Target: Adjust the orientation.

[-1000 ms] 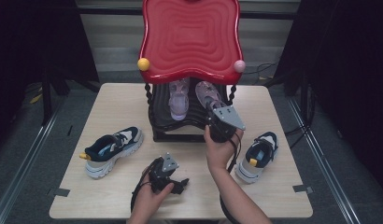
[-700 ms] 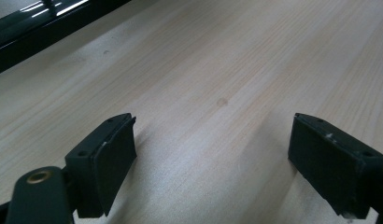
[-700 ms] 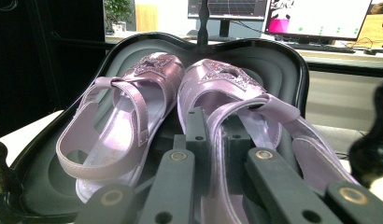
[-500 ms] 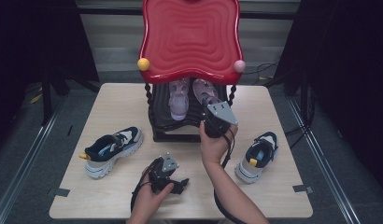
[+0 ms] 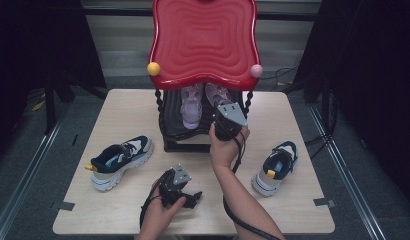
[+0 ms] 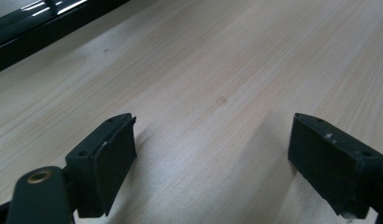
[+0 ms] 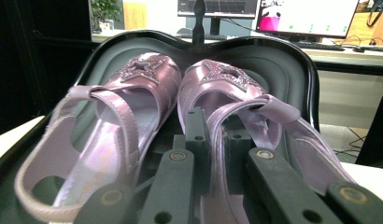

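- Our right gripper [image 7: 213, 154] has its jaws clamped on the inner side edge of the right purple sandal [image 7: 241, 107], on the black shelf [image 7: 292, 60], the left sandal [image 7: 115, 112] close alongside.
- Our left gripper [image 6: 213, 158] rests wide open and holds nothing, over bare table [image 6: 217, 60].

lilac star-trimmed sandals [image 7: 147, 107], red rippled shelf [image 5: 203, 40]

Table [image 5: 123, 110]: light wood top.
Upper tier [image 5: 203, 42]: glossy red, rippled surface, wavy edge.
Front corner knobs: yellow ball [image 5: 153, 69], pink ball [image 5: 256, 71].
Navy-and-white sneaker [image 5: 120, 161]: on table, well apart from rack.
Second navy-and-white sneaker [image 5: 274, 167]: at opposite side of table.
Background: monitors [image 7: 301, 16] on desk.
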Demonstrator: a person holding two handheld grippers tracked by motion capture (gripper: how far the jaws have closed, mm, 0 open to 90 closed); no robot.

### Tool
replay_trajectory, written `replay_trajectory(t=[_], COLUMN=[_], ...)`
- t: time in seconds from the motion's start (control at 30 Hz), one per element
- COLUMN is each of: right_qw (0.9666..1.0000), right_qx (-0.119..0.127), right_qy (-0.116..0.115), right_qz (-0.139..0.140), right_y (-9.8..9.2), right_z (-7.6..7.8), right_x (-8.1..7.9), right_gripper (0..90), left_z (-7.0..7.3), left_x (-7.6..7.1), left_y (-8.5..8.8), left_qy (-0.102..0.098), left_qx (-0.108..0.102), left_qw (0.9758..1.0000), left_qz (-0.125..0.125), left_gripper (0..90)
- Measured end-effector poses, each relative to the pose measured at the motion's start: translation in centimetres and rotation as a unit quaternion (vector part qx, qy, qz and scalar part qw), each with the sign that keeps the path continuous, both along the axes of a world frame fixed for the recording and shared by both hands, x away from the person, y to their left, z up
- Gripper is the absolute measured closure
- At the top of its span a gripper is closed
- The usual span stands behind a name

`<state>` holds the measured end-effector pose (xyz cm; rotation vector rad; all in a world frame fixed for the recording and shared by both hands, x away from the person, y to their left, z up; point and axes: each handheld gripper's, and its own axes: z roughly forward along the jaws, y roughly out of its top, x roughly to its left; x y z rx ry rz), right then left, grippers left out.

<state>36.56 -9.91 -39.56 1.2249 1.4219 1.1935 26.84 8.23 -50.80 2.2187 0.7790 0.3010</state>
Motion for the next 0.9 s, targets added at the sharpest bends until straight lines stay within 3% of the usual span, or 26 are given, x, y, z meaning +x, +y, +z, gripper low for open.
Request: replay_trajectory(t=[0.27, 0.37, 0.5, 0.7, 0.9], right_qw=[0.9997, 0.9995, 0.9985, 0.9973, 0.993], right_qx=[-0.016, -0.008, -0.019, -0.039, -0.06], right_qy=[0.017, 0.026, 0.046, 0.051, 0.081], right_qz=[0.007, 0.014, 0.022, 0.037, 0.061], right_y=[0.3, 0.3, 0.4, 0.0, -0.2], right_z=[-0.9, -1.2, -1.9, -2.1, -1.9], right_x=[0.7, 0.8, 0.8, 0.6, 0.6], right_gripper=[83.7, 83.4, 82.7, 79.3, 70.2], left_z=[0.0, 0.0, 0.0, 0.0, 0.0], left_x=[0.0, -0.1, -0.1, -0.1, -0.1], left_y=[0.1, 0.0, 0.0, 0.0, 0.0], left_qy=[-0.001, -0.002, -0.001, -0.001, -0.001], left_qx=[0.005, 0.001, 0.002, 0.002, 0.002], left_qw=[1.0, 1.0, 1.0, 1.0, 1.0], left_qz=[-0.004, -0.002, -0.001, -0.001, -0.001], left_gripper=[14.7, 14.7, 14.7, 14.7, 14.7])
